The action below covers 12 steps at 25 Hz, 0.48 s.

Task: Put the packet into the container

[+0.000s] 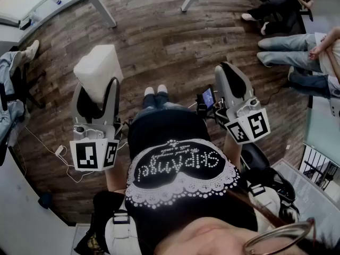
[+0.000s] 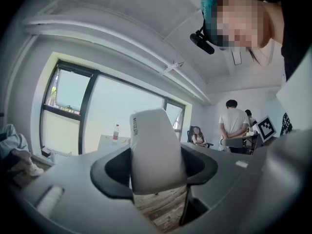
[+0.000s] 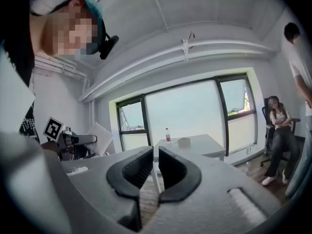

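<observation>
Packet (image 1: pixel 98 70), white and pillow-like, sits left of centre in the head view. It is clamped between the wide-spread jaws of the left gripper (image 1: pixel 96 92), and its upper end pokes out beyond them over the wood-plank floor (image 1: pixel 159 41). Right of the person's dark top (image 1: pixel 175 137), the right gripper (image 1: pixel 229 73) holds nothing, its ridged pads (image 3: pixel 136 168) drawn almost together with only a slit between.

"Skipange!", seemingly, on black shirt (image 1: pixel 171 130)
</observation>
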Motion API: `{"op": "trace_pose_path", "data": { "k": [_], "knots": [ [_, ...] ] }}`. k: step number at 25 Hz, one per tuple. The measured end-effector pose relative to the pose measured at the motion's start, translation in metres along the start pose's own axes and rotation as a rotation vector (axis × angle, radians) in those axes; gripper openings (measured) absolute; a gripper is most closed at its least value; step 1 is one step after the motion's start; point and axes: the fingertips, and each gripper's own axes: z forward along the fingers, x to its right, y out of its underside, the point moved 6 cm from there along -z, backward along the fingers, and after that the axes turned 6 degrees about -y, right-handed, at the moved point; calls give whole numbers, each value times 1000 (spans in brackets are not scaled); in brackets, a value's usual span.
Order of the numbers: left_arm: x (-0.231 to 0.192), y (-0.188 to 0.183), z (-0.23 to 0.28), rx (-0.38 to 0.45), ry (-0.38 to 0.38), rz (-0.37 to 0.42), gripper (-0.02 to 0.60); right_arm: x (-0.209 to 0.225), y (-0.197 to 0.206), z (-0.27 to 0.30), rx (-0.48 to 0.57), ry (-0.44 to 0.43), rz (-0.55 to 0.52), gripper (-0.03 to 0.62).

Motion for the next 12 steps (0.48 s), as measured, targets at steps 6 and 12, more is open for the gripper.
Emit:
{"op": "trace_pose_path", "data": {
  "k": [6, 12],
  "knots": [
    [13, -3, 12, 7, 9, 11, 278, 14, -3, -5, 14, 2, 2, 28],
    [20, -7, 14, 12, 13, 16, 278, 18, -6, -10, 20, 2, 6, 25]
  ]
}}
